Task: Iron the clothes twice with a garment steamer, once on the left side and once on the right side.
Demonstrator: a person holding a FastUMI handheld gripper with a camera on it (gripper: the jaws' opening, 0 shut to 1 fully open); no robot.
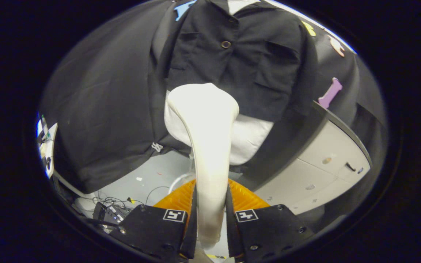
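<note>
Your gripper (211,215) is clamped on the garment steamer (207,138): both fingers press the sides of its handle, one on each flank, no gap visible. The steamer is smooth, glossy cream plastic, a narrow curved neck rising from between the fingers and flaring into a broad rounded head well ahead of them.

The head sits in front of the lower hem of the black shirt (239,62), toward its left side; I can't tell whether it is touching the cloth or just short of it (fisheye flattens depth here). The shirt is matte woven fabric, short and boxy, hung on a white padded form (249,137) that bulges out below the hem. Count on the shirt: one round brass-toned button (226,44) clearly readable, two chest pockets, one either side.

Just behind the fingers there's one ribbed orange translucent piece (245,199), fan-shaped. Beyond, to the right, one pale cabinet (327,160) with flat drawer fronts. Lower left, a tangle of thin black cables (112,202) on the grey floor (152,175).
</note>
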